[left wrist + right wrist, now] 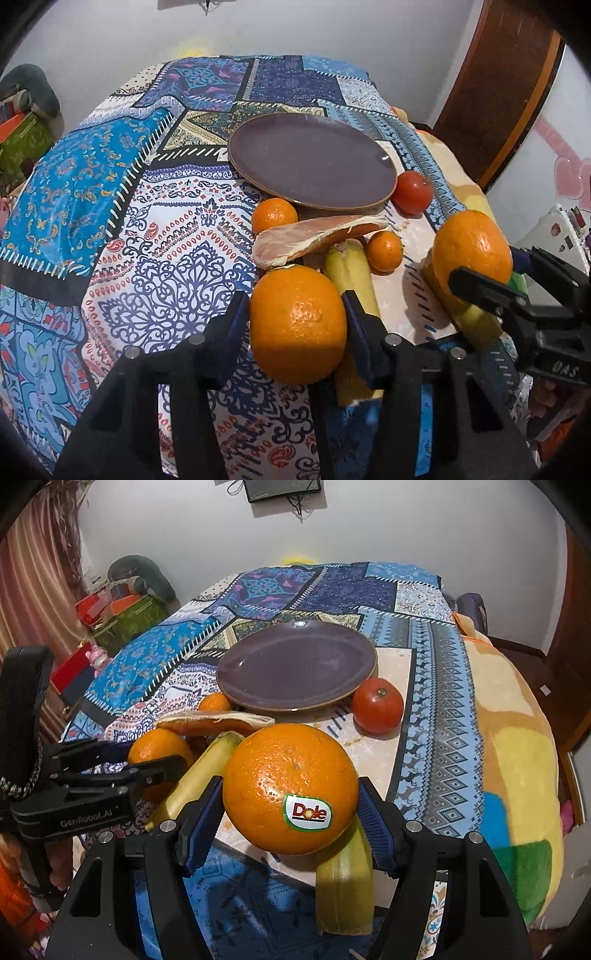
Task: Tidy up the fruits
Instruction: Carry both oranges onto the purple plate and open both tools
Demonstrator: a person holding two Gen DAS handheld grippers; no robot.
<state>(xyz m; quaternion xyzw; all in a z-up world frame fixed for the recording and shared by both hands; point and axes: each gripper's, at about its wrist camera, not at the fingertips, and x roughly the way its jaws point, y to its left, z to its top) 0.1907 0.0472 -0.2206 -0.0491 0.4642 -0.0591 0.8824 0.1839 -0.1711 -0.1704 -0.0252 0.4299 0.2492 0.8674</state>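
A large orange [295, 332] rests on the patterned cloth beside a banana [351, 273]; my left gripper [295, 306] is shut on it, both blue pads against its sides. From the right wrist view that same gripper [151, 755] straddles the orange [159, 746]. My right gripper [290, 801] is shut on a second large orange [280, 768] with a Dole sticker, held just over another banana [343, 886]. A purple plate [314, 158] lies bare behind the fruit. A red fruit [376, 705] sits at its right rim.
Two small mandarins [275, 216] [384, 251] and a curved piece of citrus peel [314, 236] lie between the plate and the bananas. The table edge drops off at the right over a coloured blanket [517, 775]. Boxes and a cushion [125, 605] stand at the back left.
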